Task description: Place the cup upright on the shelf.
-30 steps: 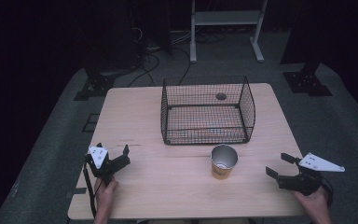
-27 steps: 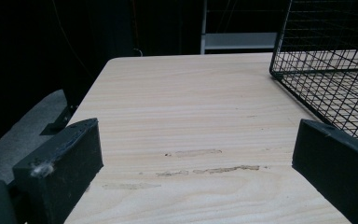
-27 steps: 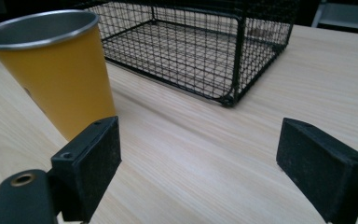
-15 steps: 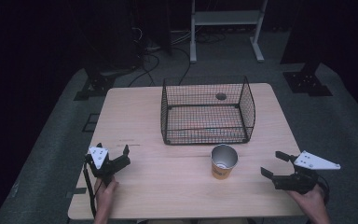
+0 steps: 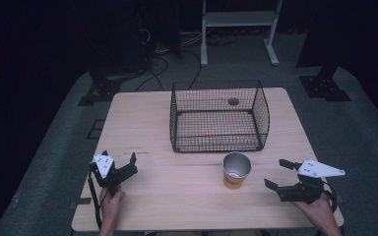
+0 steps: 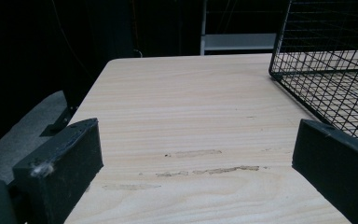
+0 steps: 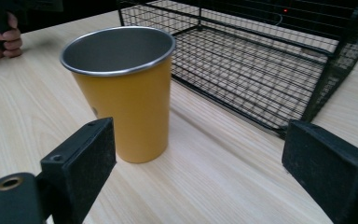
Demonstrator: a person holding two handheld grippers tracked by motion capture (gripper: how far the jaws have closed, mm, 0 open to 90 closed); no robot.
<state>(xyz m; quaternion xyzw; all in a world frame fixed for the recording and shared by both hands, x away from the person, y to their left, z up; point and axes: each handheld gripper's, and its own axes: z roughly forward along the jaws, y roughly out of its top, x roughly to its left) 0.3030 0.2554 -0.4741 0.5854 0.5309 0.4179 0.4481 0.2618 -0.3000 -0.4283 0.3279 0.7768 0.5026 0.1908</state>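
From the high view, your yellow cup (image 5: 236, 170) stands upright near the front edge of the worktop (image 5: 142, 118), right of its middle and just in front of the wire basket (image 5: 218, 117). It is a tapered cup with a yellow outside, a silvery metal inside and a bright rolled rim. Your right gripper (image 5: 281, 174) sits near the front right corner, jaws apart and pointed toward the cup, not touching it. Your left gripper (image 5: 123, 162) rests near the front left corner, jaws also apart and holding nothing. The worktop is pale wood on a grey floor; the room around it is dark, with cables and a white stand behind.

In the left gripper view, your jaws stand wide over bare wood with faint scuff marks (image 6: 207, 170), the basket corner at the right.

In the right gripper view, the cup (image 7: 123, 91) stands ahead of your spread jaws, nearer the left one, with the basket behind it.
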